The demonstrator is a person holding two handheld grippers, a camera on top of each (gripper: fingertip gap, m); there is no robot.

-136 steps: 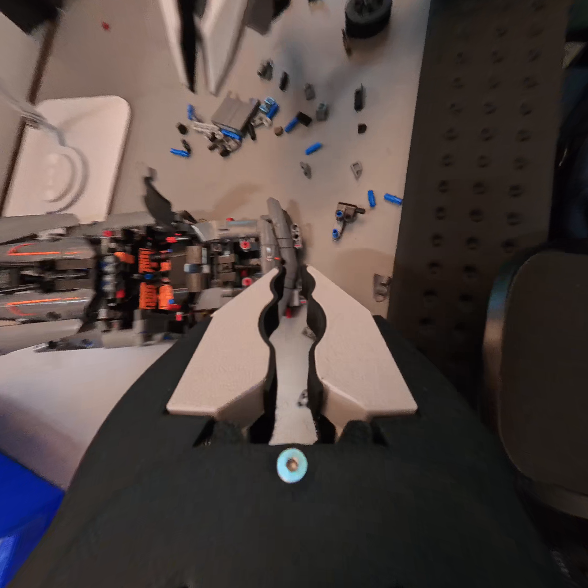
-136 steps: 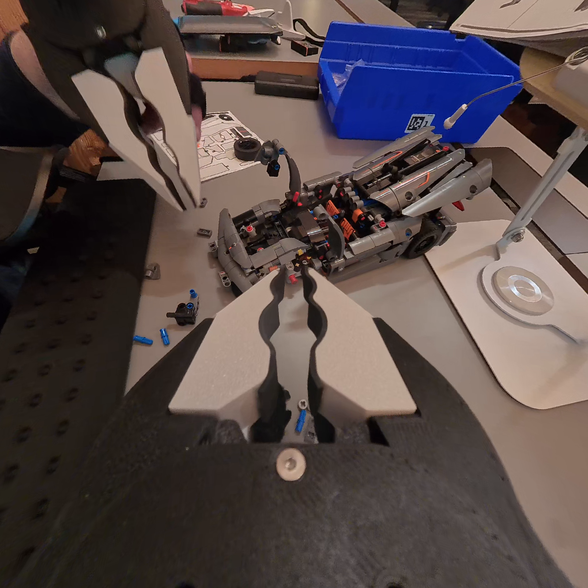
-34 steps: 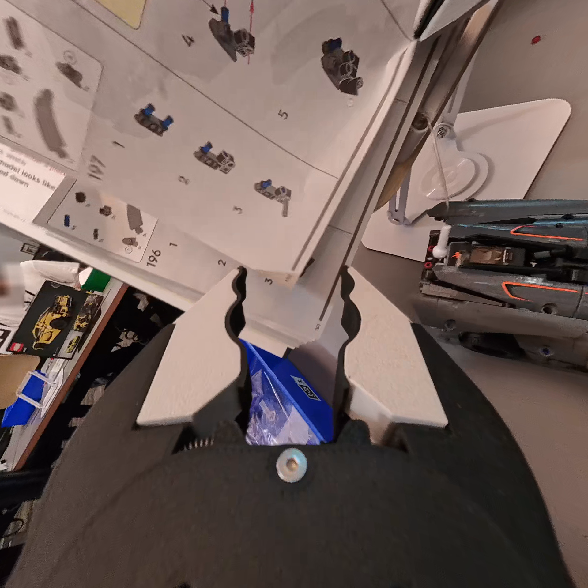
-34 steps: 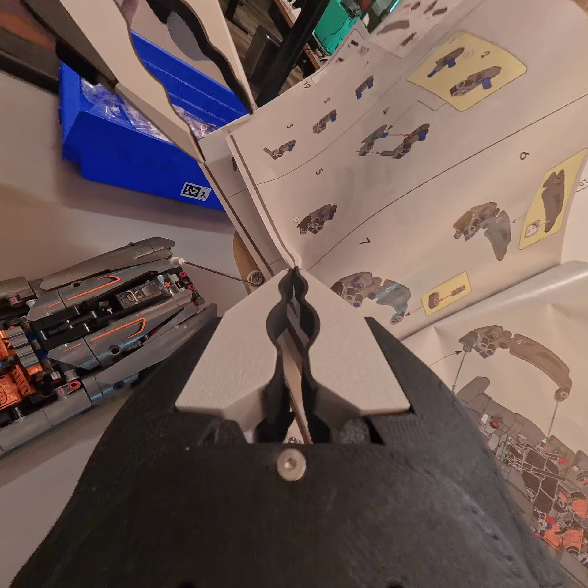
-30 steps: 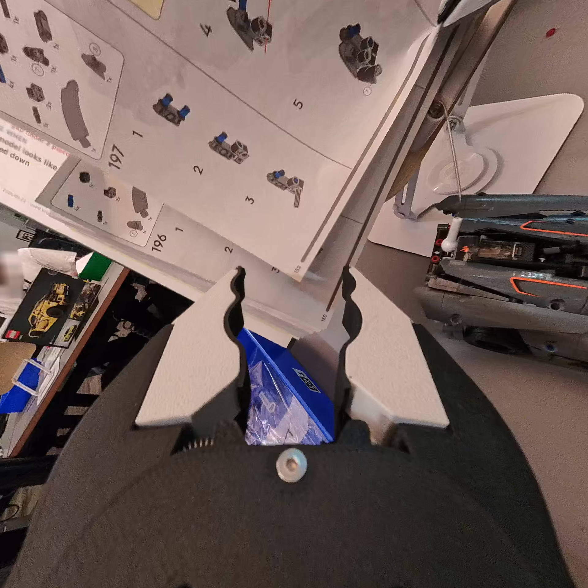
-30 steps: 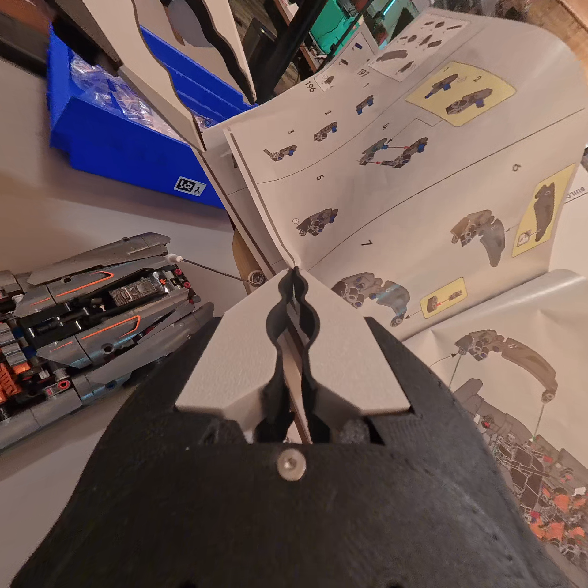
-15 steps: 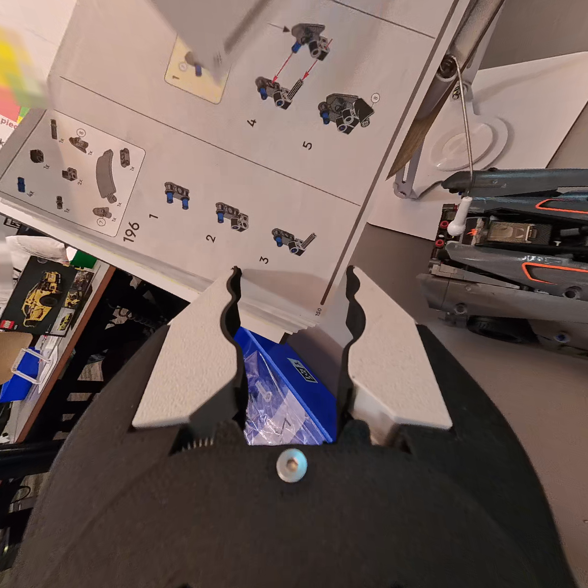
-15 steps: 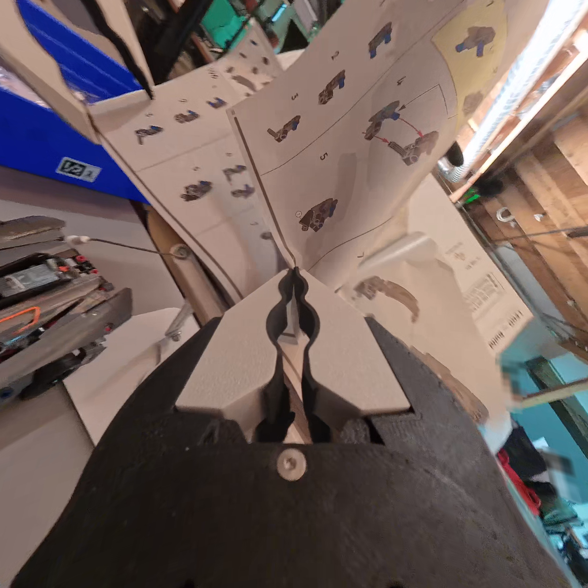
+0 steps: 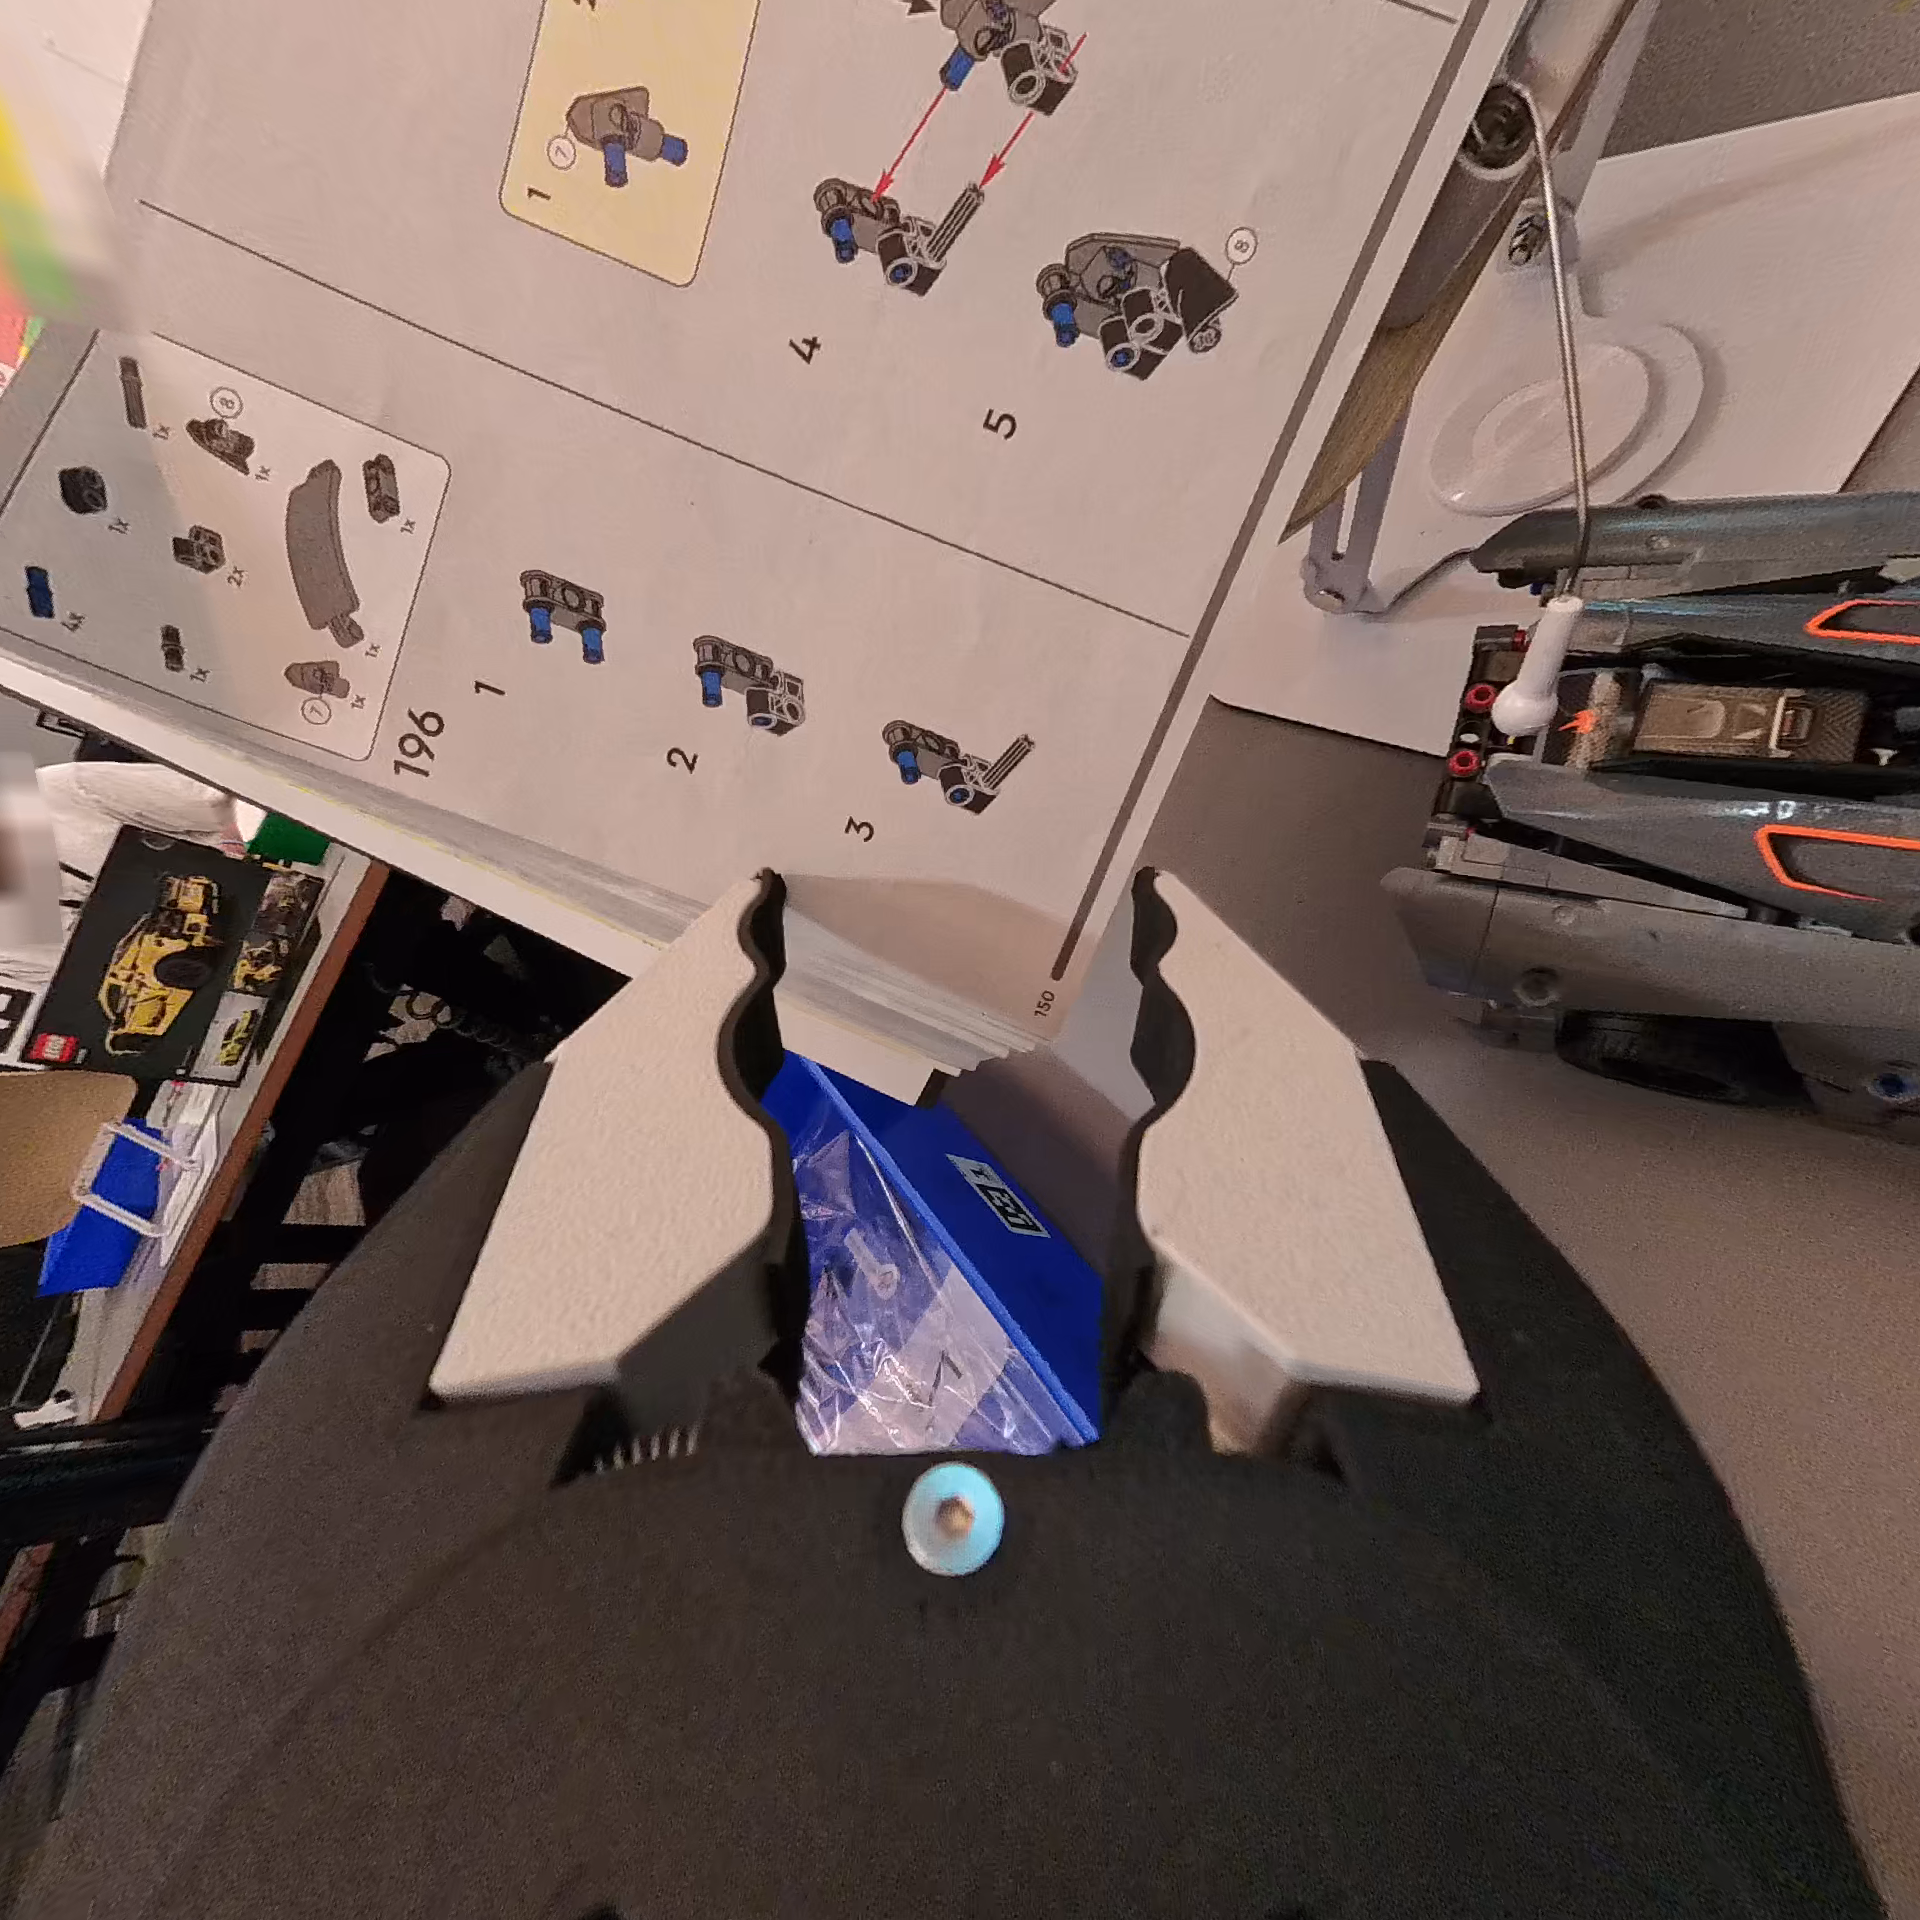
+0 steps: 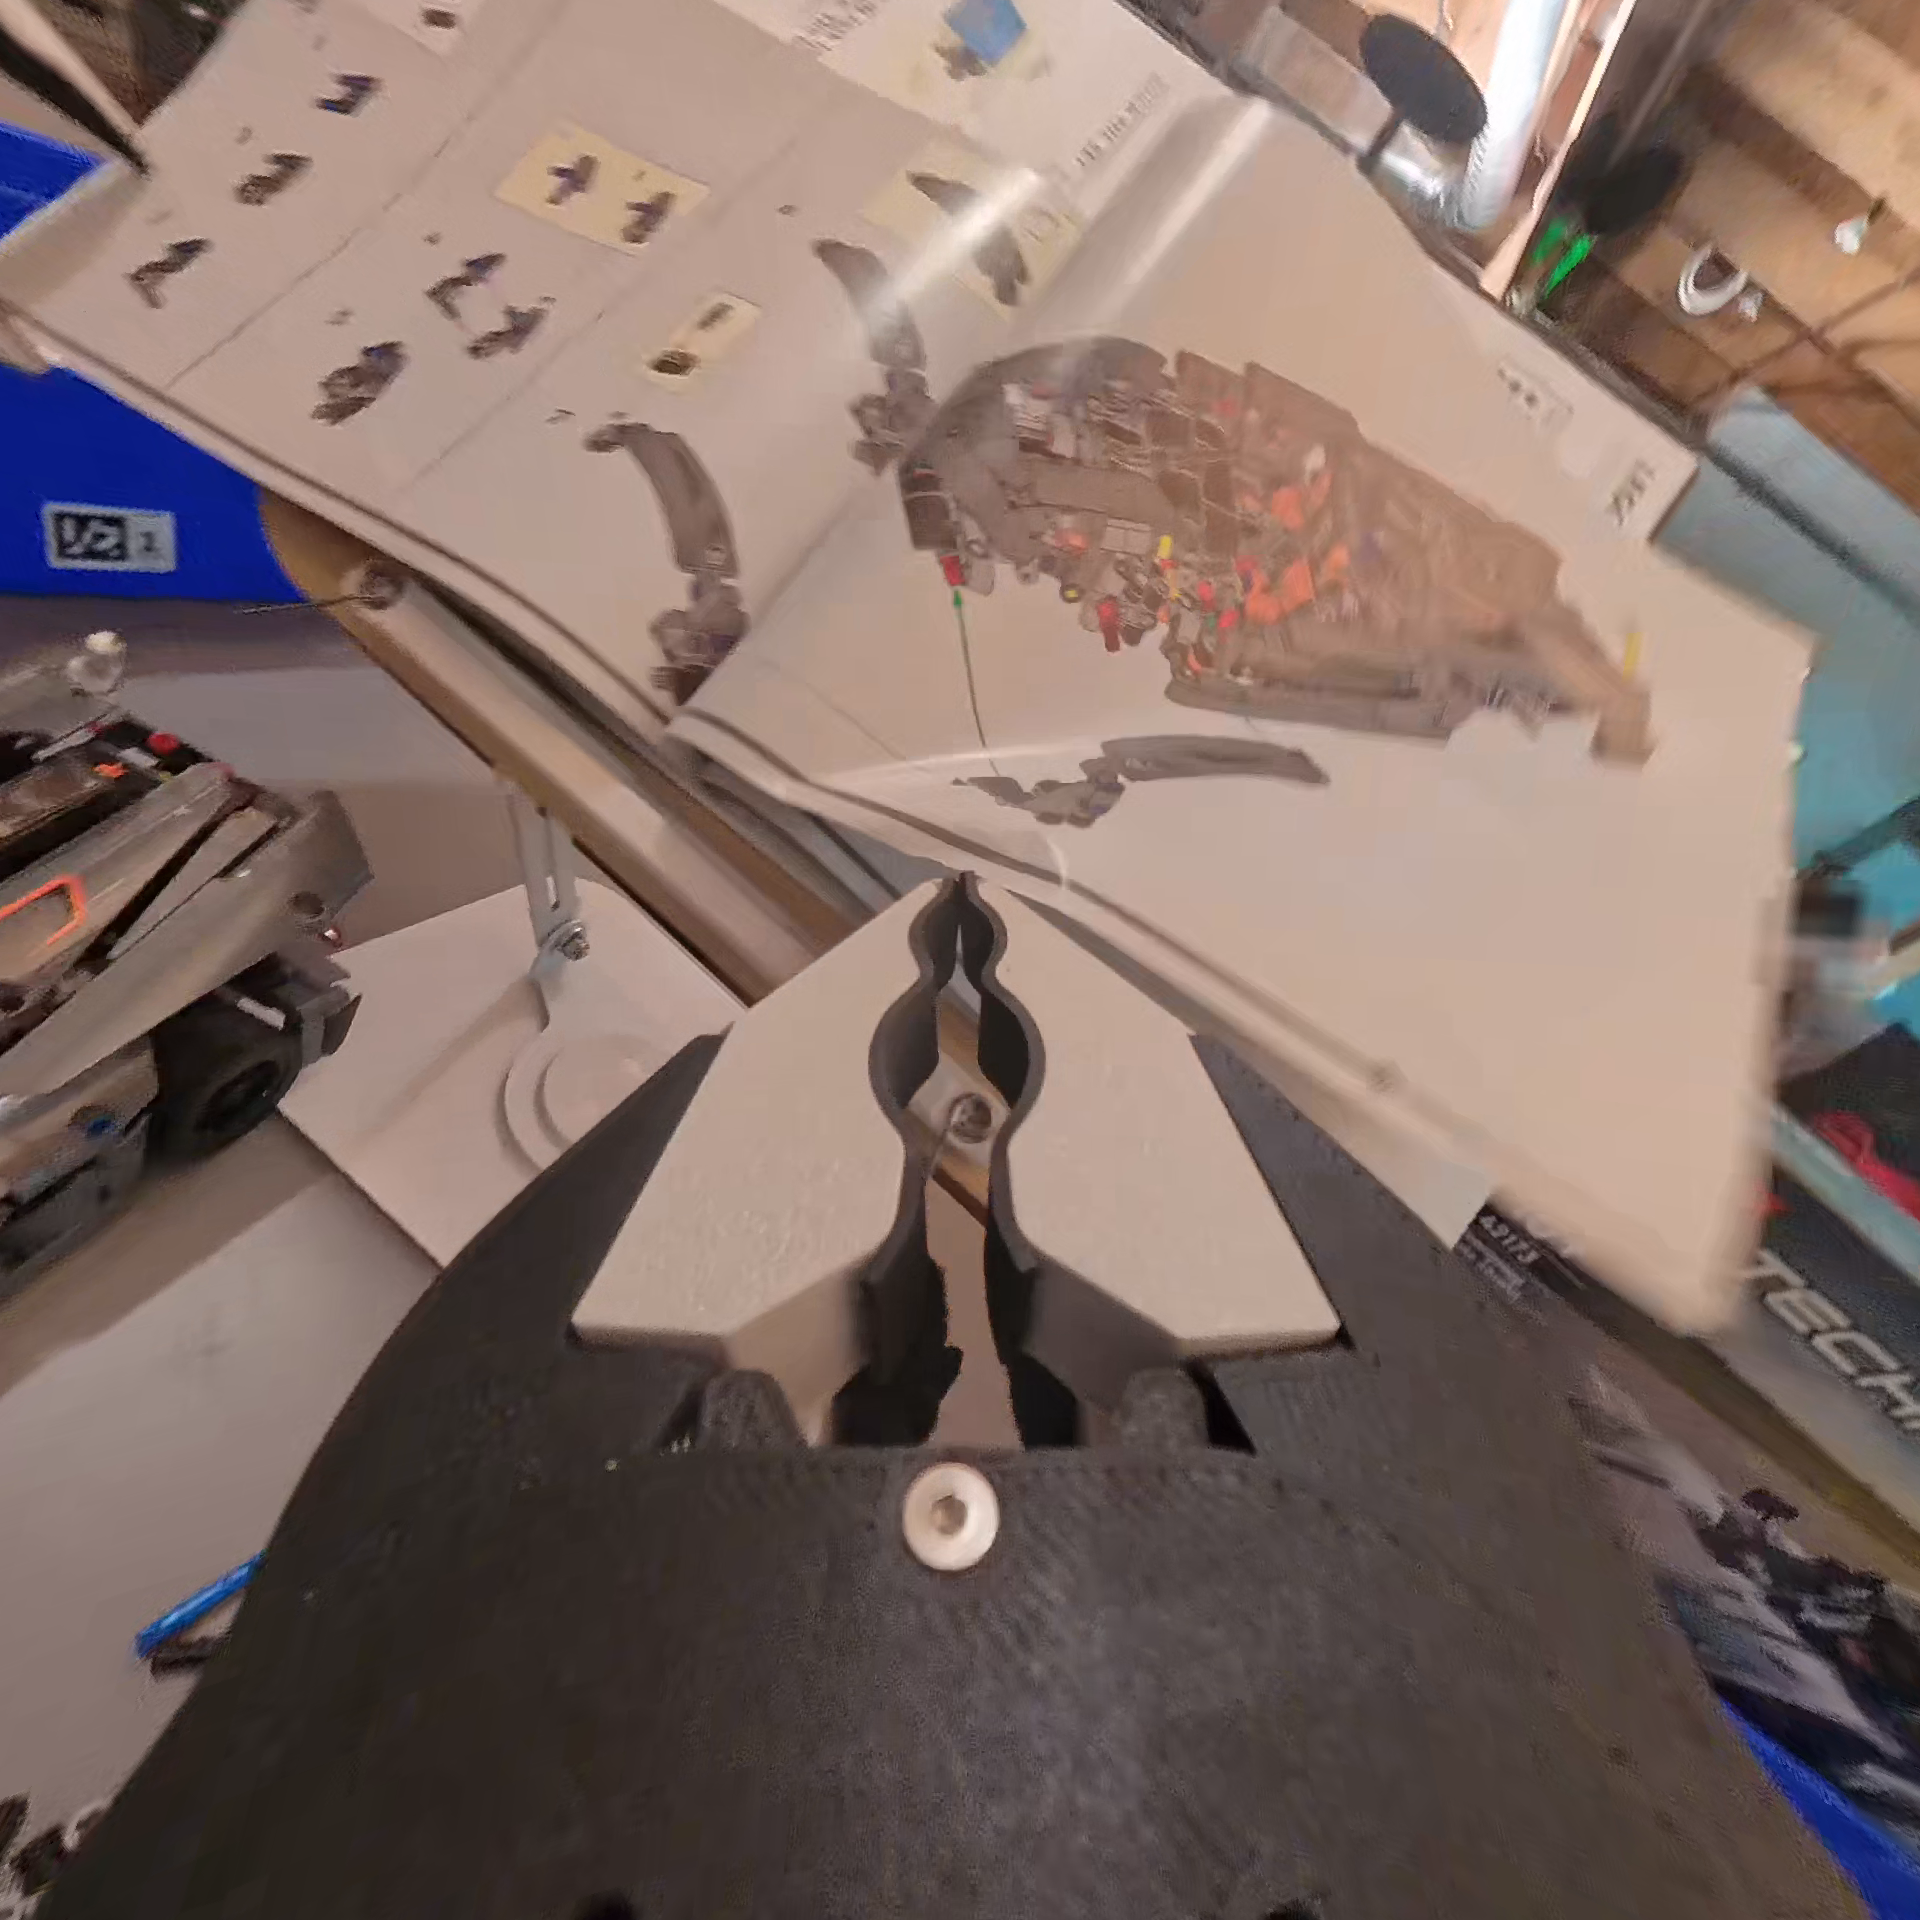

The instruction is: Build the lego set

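Grey, orange-striped lego car (image 9: 1704, 831) beside open instruction booklet (image 9: 727, 499).

Warm, moderately bright indoor light from above. Left wrist view sharp across the instruction booklet (image 9: 665, 499), with soft shadow under its lower corner and motion smear at the upper left edge. Right wrist view heavily motion-blurred: booklet pages (image 10: 1143, 582) smeared, white glare streaks across the glossy paper, background streaked at right. Strong wide-angle bending toward the edges of both. Dark gripper housing underexposed in the foreground.
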